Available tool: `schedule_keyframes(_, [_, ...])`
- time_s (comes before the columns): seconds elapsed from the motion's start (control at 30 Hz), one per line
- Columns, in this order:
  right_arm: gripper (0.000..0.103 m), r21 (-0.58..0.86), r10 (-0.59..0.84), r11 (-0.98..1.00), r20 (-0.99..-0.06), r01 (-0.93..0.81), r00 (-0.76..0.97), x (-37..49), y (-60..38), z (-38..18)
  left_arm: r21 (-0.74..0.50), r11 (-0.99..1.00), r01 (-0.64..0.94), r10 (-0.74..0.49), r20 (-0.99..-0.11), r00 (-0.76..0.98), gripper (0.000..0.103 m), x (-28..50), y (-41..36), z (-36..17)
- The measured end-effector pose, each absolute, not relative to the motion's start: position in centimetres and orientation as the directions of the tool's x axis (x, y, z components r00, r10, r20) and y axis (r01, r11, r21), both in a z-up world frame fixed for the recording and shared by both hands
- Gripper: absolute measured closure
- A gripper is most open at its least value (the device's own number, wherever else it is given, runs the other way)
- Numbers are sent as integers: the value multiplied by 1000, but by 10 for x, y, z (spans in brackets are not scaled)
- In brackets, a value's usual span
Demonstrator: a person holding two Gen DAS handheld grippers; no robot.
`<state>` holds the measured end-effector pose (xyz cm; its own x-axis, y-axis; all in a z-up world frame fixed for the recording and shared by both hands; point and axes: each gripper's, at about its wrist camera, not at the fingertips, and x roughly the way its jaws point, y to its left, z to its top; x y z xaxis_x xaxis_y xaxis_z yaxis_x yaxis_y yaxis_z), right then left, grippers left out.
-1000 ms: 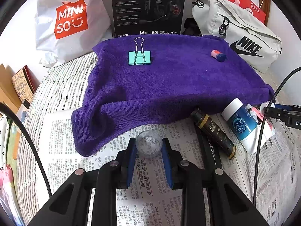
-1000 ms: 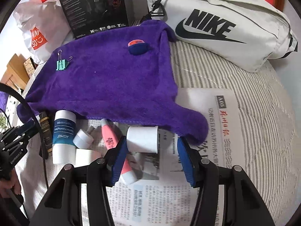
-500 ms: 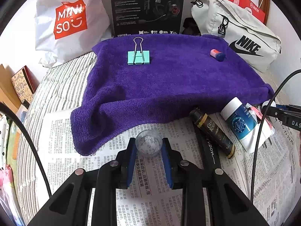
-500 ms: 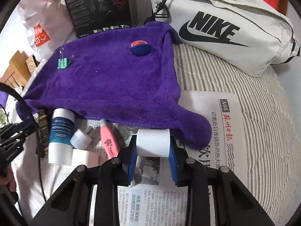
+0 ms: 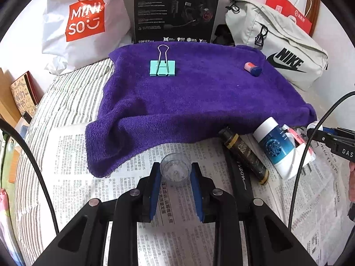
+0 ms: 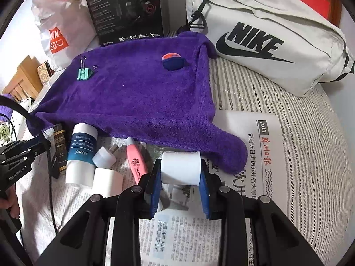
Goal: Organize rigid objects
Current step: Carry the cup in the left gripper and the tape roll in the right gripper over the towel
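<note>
My left gripper [image 5: 175, 170] is shut on a small clear plastic cup [image 5: 175, 169], held over the newspaper just before the purple towel [image 5: 199, 102]. My right gripper [image 6: 180, 168] is shut on a white cylinder [image 6: 180, 169] lying sideways between its blue pads. On the towel lie a teal binder clip [image 5: 162, 67] [image 6: 83, 72] and a blue-and-pink eraser [image 5: 253, 68] [image 6: 173, 61]. To the left of the right gripper lie a pink tube [image 6: 135, 163], a white plug [image 6: 104, 156], a second white cylinder [image 6: 107, 180], a blue-and-white bottle [image 6: 81, 153] [image 5: 274, 143] and a dark tube [image 5: 243, 154].
Newspaper [image 5: 177, 232] covers the striped bedding [image 6: 310, 155]. Behind the towel stand a white Miniso bag [image 5: 84, 22], a black headset box [image 5: 175, 11], a grey Nike bag [image 6: 266, 33] and a red bag [image 5: 288, 13]. A hand and the left gripper [image 6: 15, 159] show at left in the right wrist view.
My right gripper closed from wide open onto the white cylinder and shifted slightly. The left gripper has kept its grip on the clear cup and stayed put.
</note>
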<state>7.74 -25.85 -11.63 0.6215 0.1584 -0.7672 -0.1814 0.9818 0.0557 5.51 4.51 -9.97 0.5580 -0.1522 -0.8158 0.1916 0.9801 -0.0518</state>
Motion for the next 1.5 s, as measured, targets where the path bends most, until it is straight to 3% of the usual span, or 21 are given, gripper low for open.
schedule_keyframes(0.43, [73,73,189,976,-757,-207,626,69,-256,-106,-94,978,184,-183,-805,565,77,48,57,-83])
schedule_keyframes(1.5, [73,89,229,966,-720,-241,654,86,-247,-81,-59,977,204,-175,-764,621,77,61,55,-45])
